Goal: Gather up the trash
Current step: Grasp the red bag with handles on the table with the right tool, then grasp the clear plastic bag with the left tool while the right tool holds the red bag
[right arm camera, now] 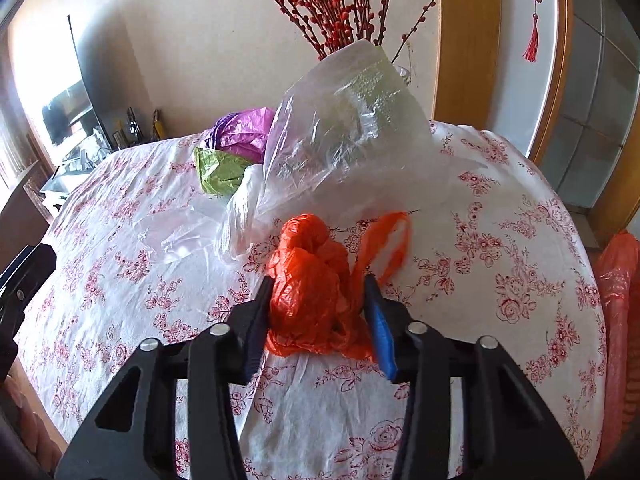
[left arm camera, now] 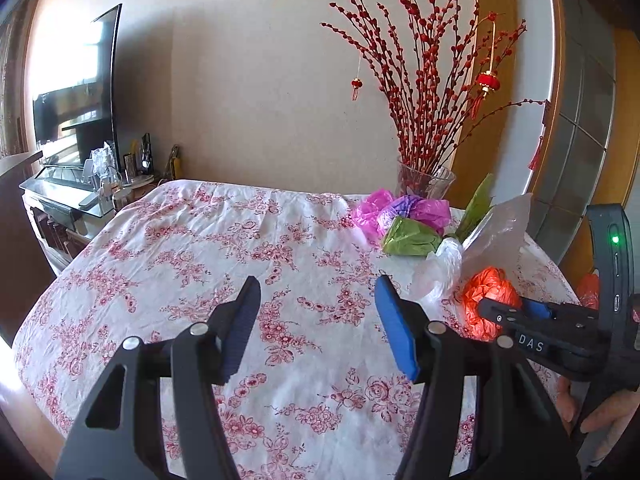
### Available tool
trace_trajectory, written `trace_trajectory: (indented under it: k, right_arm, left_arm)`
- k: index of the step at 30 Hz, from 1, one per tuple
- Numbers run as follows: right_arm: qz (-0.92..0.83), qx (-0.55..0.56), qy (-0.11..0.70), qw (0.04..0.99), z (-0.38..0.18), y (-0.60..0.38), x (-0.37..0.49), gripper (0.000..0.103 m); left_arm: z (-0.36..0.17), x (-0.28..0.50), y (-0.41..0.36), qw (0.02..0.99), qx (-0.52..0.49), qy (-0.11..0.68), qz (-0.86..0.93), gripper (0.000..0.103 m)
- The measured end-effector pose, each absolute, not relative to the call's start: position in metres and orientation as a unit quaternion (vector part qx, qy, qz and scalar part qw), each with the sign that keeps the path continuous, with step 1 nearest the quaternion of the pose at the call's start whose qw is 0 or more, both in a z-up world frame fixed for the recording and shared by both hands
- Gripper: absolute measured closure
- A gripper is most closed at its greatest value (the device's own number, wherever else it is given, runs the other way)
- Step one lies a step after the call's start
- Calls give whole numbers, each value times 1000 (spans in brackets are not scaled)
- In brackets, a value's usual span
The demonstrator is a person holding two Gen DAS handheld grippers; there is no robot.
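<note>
A crumpled orange plastic bag (right arm camera: 312,280) lies on the floral tablecloth (right arm camera: 120,240). My right gripper (right arm camera: 318,300) has a finger on each side of it and presses on it. It also shows in the left wrist view (left arm camera: 486,296), with the right gripper (left arm camera: 516,310) at it. Behind it lie a clear plastic bag (right arm camera: 352,132), a white bag (right arm camera: 240,208), a green wad (right arm camera: 220,170) and purple wads (right arm camera: 244,132). My left gripper (left arm camera: 316,316) is open and empty above the cloth, to the left of the trash.
A glass vase of red branches (left arm camera: 426,180) stands at the table's far edge behind the trash. A large orange bag (right arm camera: 618,300) hangs beyond the table's right edge. A TV (left arm camera: 76,100) on a cabinet stands at the far left.
</note>
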State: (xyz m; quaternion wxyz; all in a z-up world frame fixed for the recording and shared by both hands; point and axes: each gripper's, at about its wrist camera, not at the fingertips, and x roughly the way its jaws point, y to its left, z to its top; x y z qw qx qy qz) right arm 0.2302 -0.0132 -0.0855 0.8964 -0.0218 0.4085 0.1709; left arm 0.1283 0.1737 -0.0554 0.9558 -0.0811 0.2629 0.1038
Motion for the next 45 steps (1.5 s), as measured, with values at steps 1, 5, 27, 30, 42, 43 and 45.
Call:
trace_trajectory:
  k: [1, 5, 27, 30, 42, 43, 45]
  right_arm:
    - [172, -25, 408, 896, -85, -12, 229, 67]
    - [171, -30, 405, 898, -82, -23, 219, 69]
    - [73, 20, 399, 914, -70, -153, 193, 69]
    - [73, 24, 398, 914, -69, -155, 192, 69]
    - [62, 41, 388, 919, -62, -171, 181, 69]
    - [59, 43, 387, 919, -61, -173, 179, 69]
    - [56, 47, 385, 920, -60, -178, 176, 69]
  left_arm:
    - [-55, 130, 172, 956, -80, 264, 101, 44]
    - [-52, 139, 160, 957, -70, 269, 80, 44]
    - [-83, 261, 86, 913, -16, 406, -46, 54]
    - [-86, 265, 83, 907, -16, 416, -59, 74]
    - [-73, 240, 60, 913, -6, 396, -99, 91]
    - [-71, 238, 59, 913, -8, 395, -102, 91]
    - [-68, 234, 53, 915, -8, 390, -106, 91]
